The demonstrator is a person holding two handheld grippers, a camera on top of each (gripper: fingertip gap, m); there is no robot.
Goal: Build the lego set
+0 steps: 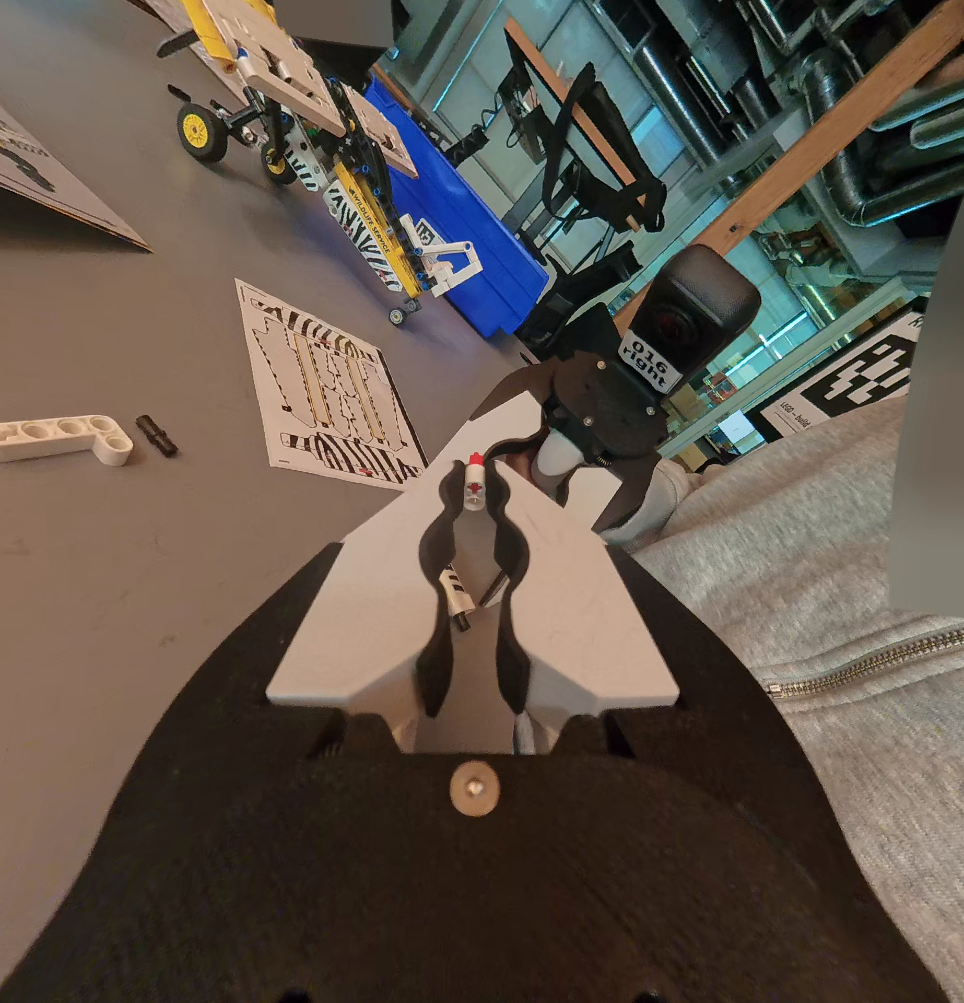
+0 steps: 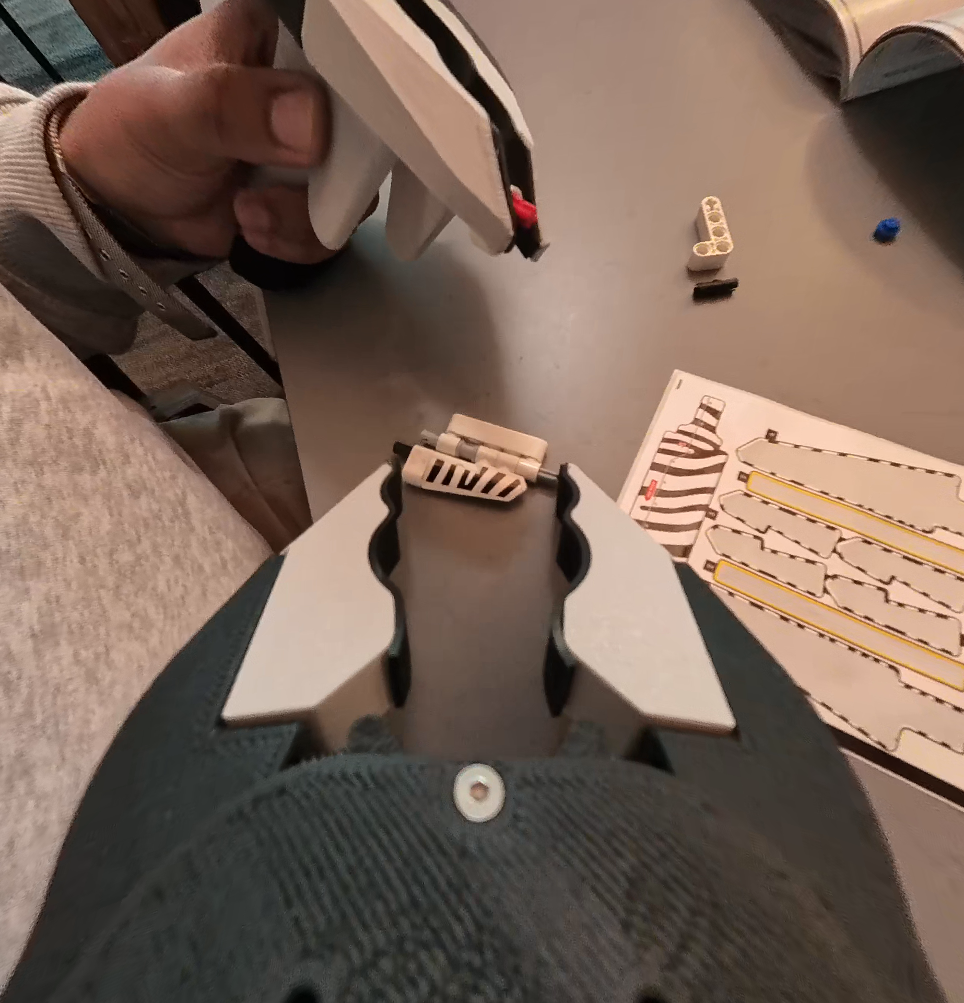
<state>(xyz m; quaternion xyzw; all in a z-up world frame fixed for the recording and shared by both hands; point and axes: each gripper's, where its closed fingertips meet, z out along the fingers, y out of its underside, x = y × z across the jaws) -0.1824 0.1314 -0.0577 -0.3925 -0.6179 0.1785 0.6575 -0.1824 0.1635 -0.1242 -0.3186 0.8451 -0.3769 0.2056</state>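
The left gripper, with pale grey fingers lined by wavy black pads, is clenched at its tips on a small white connector with a red axle end. In the right wrist view that same piece shows as a red stub pinched at the tip of the left gripper, which a hand in a beige ribbed sleeve holds above the grey tabletop.

The right gripper, also grey-fingered with wavy black pads, grasps a small white Lego sub-assembly with a zebra-striped panel across its tips; a thin dark axle end touches the right-hand pad. The assembly hangs over the table's near edge, just below and apart from the left gripper's tip.

Just beside the grippers on the table lies a white sticker sheet with zebra-striped and yellow-edged outlines. Beyond it rest a white L-shaped perforated beam and, just beside it, a short black pin. A small blue piece sits apart from them. An open instruction booklet lies at the table's far side.

Farther off stands the partly built yellow, white and zebra-striped aeroplane model with yellow-hubbed black wheels, and behind it a blue plastic bin.
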